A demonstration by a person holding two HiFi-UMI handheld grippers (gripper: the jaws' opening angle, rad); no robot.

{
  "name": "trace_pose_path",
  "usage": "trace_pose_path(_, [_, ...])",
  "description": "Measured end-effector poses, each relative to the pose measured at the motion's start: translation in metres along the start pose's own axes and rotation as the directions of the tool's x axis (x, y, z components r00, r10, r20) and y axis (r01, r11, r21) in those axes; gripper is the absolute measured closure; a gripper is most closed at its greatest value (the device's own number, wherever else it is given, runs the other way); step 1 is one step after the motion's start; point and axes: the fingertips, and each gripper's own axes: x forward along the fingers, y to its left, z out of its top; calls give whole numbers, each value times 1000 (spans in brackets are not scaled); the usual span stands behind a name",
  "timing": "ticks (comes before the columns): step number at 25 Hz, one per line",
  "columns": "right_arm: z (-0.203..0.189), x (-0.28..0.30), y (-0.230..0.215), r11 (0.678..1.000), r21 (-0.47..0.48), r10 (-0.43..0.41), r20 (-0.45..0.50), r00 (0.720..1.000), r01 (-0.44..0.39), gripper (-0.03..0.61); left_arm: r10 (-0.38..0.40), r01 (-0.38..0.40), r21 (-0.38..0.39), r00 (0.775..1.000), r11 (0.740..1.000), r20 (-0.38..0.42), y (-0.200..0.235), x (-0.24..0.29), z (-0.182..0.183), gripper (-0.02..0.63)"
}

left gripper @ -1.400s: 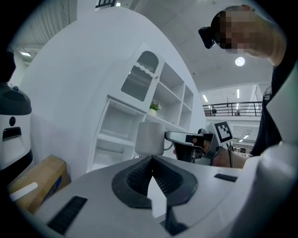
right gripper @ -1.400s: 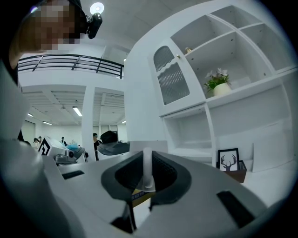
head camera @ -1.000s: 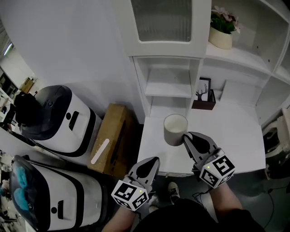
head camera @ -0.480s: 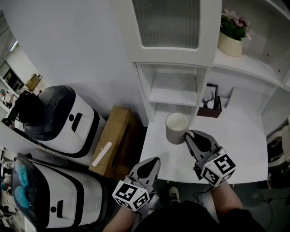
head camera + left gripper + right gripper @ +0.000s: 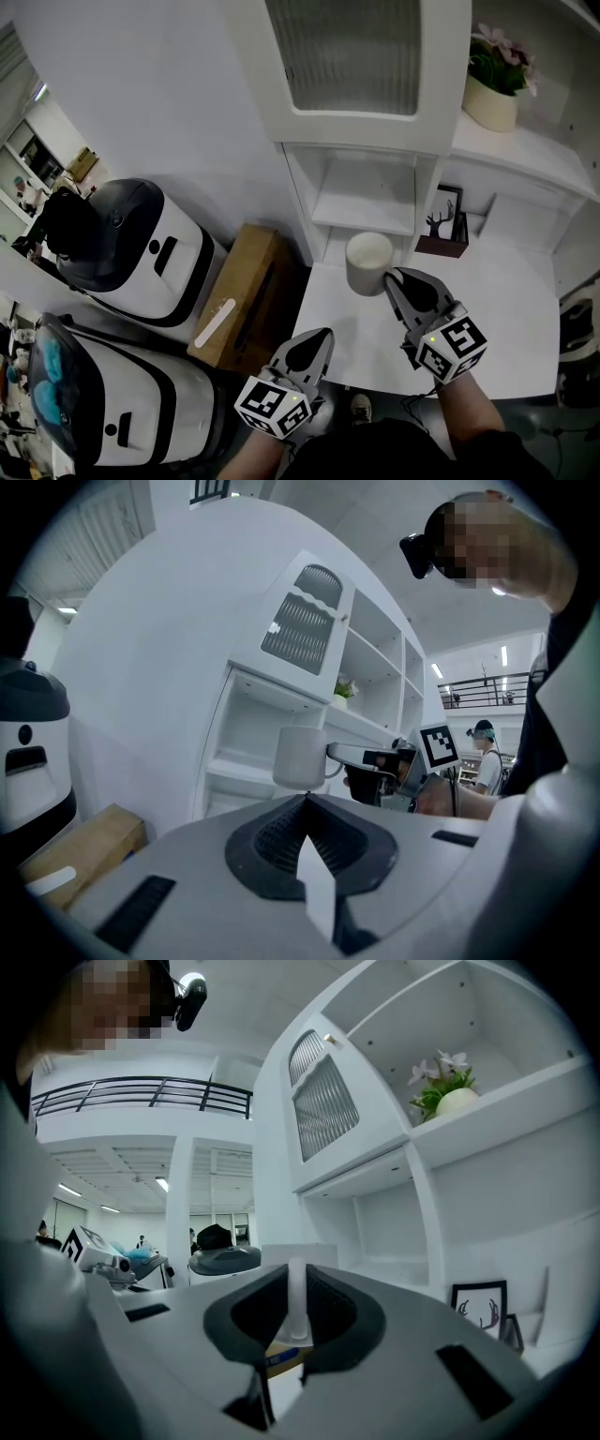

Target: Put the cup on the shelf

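Vs 1 s ago, the cup (image 5: 368, 262) sits a bit closer to the open nook in the head view, and the shelf (image 5: 366, 211) looks nearer too, so the carry is on its way but the cup isn't on the shelf yet. The right gripper (image 5: 392, 279) is squeezed onto the cup's handle (image 5: 296, 1309); in the right gripper view the thin white handle stands between the 2 dark jaws. The left gripper view shows the cup (image 5: 300, 757) up in the air, in front of the nook, w/ nothing under it. It's upright, w/ its open top up. The left gripper (image 5: 319, 336) is closed w/ nothing in it, low down near the desk's front edge and well apart from the cup, and it hasn't rly moved. Edges to mind, I think: the shelf's front lip, which the cup bottom has to clear, the white post (image 5: 427, 202) on the nook's right side, and the bottom of the cupboard door (image 5: 347, 47) up top. The picture frame (image 5: 448, 217) is past the post, so not in the way. The nook looks bare, so there's prob room for 1 cup. The desk (image 5: 487, 309) below is open too
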Motion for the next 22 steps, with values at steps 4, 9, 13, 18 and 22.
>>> trace_pose_path(4, [1, 9, -12, 1000, -12, 1, 3, 1000, -1, 546, 17, -17, 7, 1000, 1000, -4, 2, 9, 3, 609])
trace_pose_path(9, [3, 17, -21, 1000, 2, 12, 8, 1000, -12, 546, 34, -34, 21, 999, 999, -5, 2, 14, 9, 609])
trace_pose_path(13, [3, 22, -25, 1000, 1, 16, 8, 1000, -16, 546, 41, -41, 26, 999, 999, 2, 3, 17, 14, 609])
trace_pose_path(18, [4, 25, -32, 1000, 6, -2, 7, 1000, 2, 546, 22, -22, 28, 1000, 999, -3, 3, 25, 15, 609])
trace_pose_path(22, [3, 27, -40, 1000, -11, -29, 5, 1000, 29, 546, -10, 10, 28, 1000, 1000, -3, 4, 36, 17, 609])
